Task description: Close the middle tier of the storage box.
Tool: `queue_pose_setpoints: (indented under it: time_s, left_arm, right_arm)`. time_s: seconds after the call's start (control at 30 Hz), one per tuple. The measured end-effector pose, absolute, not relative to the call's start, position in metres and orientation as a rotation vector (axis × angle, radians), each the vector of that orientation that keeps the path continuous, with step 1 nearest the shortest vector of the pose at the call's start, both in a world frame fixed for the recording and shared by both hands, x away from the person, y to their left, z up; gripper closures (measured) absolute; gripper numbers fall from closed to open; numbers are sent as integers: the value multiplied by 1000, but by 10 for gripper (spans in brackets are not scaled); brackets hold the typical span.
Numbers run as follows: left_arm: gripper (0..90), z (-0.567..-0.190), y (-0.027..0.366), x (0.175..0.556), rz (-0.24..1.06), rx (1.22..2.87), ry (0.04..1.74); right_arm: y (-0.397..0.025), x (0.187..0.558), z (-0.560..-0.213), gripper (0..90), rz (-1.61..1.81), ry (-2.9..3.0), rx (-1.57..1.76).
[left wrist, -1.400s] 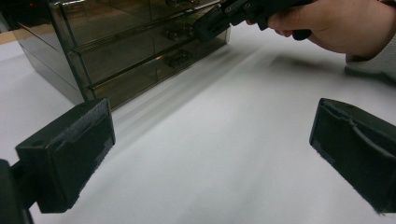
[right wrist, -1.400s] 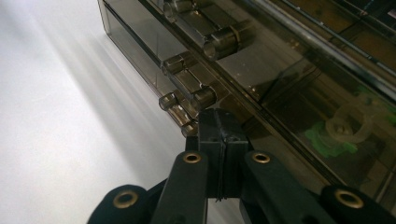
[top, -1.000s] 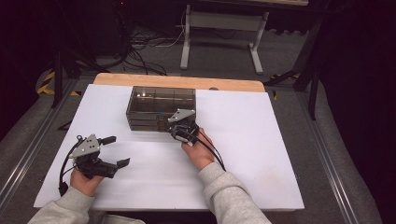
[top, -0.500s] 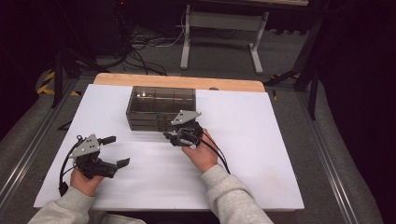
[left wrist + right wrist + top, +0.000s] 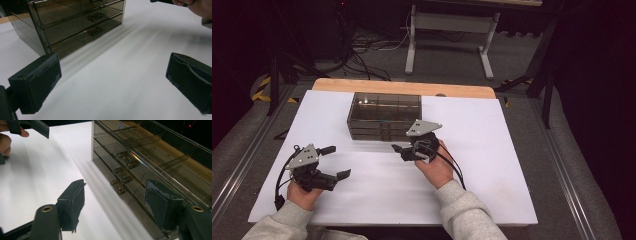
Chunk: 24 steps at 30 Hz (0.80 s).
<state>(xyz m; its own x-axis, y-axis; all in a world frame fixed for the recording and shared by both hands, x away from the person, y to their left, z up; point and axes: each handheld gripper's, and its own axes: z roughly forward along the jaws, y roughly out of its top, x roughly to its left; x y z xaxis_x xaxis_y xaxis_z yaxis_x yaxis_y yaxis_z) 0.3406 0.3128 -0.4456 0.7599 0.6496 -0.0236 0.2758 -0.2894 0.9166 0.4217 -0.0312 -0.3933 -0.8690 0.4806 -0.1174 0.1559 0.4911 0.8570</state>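
A smoky clear drawer box (image 5: 384,116) with three stacked shut drawers stands at the back middle of the white table. My right gripper (image 5: 403,150) is open just in front of the box's right half, with nothing between its fingers. In the right gripper view the box front (image 5: 140,162) and its small knob handles (image 5: 120,174) lie close ahead, between and past the open gripper (image 5: 116,205). My left gripper (image 5: 337,161) stands open near the front left, well clear of the box (image 5: 75,25). In the left gripper view that gripper (image 5: 112,80) is spread wide over bare table.
The white table sheet (image 5: 492,150) runs wide to the right and front of the box. A wooden table edge (image 5: 402,87) shows behind the box. Cables and a metal stand (image 5: 447,30) lie on the dark floor beyond. The right hand (image 5: 193,5) shows at the top right of the left gripper view.
My right gripper has drawn back a little from the drawer box front, toward the person. The left gripper has stayed put and open.
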Motion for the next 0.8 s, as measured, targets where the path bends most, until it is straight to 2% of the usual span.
queue_pose_setpoints:
  time_s: [0.4, 0.63, 0.8]
  left_arm:
    - [10, -446, 313, 340, 427, 1874, 713]
    - [9, -445, 313, 340, 437, 1875, 711]
    - [7, -445, 313, 340, 442, 1874, 713]
  right_arm:
    - [-52, 414, -393, 197, 1375, 2370, 556]
    - [-83, 401, -395, 84, 1449, 2289, 552]
    - [-106, 394, -400, 38, 1484, 2235, 588]
